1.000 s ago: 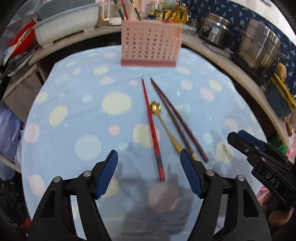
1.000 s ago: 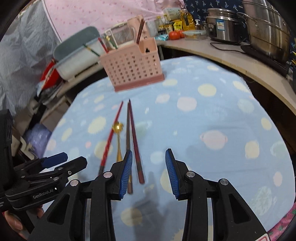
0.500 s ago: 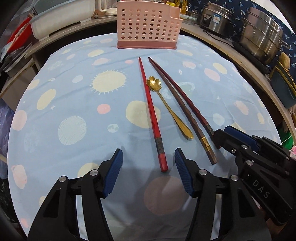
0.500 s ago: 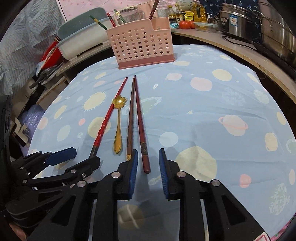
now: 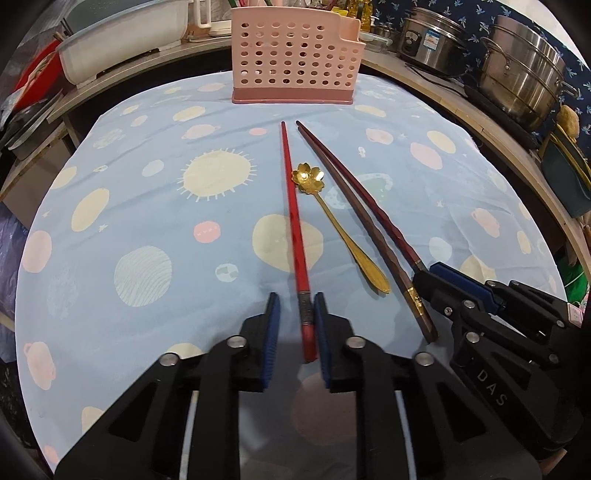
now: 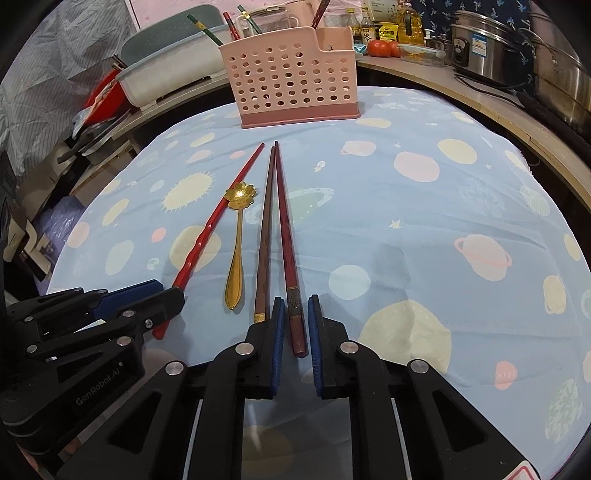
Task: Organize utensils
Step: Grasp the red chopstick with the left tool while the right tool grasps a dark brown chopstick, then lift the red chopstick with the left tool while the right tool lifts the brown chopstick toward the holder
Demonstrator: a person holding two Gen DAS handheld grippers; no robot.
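Note:
On the blue spotted cloth lie a bright red chopstick (image 5: 293, 221), a gold flower spoon (image 5: 332, 221), a brown chopstick (image 5: 369, 236) and a dark red chopstick (image 6: 286, 236). My left gripper (image 5: 295, 306) straddles the near end of the bright red chopstick; its right pad touches the stick, with a gap on the left. My right gripper (image 6: 295, 310) straddles the near end of the dark red chopstick, jaws narrow with small gaps on both sides. A pink perforated utensil holder (image 5: 295, 62) stands at the table's far edge, also in the right wrist view (image 6: 291, 74).
A counter curves behind the table with steel pots (image 5: 517, 70), bottles (image 6: 388, 29), tomatoes (image 6: 382, 48) and a white basin (image 5: 122, 40) holding chopsticks. Clutter sits at the left beyond the table (image 6: 424, 221) edge.
Both grippers have moved forward and down to the chopstick ends, and both jaws have narrowed around them: left around the bright red one, right around the dark red one.

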